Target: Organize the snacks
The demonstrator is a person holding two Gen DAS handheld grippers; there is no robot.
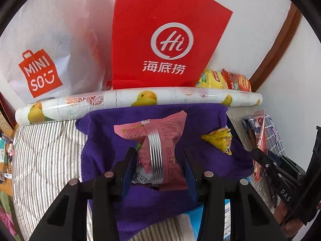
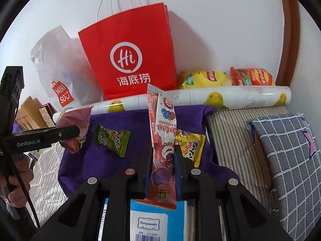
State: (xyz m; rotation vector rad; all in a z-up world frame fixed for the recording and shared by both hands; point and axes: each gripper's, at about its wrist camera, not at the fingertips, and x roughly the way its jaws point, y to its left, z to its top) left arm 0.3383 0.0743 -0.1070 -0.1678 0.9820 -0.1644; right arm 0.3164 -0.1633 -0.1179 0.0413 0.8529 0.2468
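My left gripper is shut on a pink snack packet with a silver seam, held above a purple cloth. A yellow snack packet lies on the cloth to its right. In the right wrist view, my right gripper is shut on a long red-and-white stick packet that stands upright between its fingers. On the purple cloth below lie a green packet and the yellow packet. The left gripper with its pink packet shows at the left.
A red paper bag and a white Miniso bag stand against the wall behind a duck-patterned roll. Yellow and orange crisp bags lie behind the roll. A checked pillow is on the right, and a blue box lies near.
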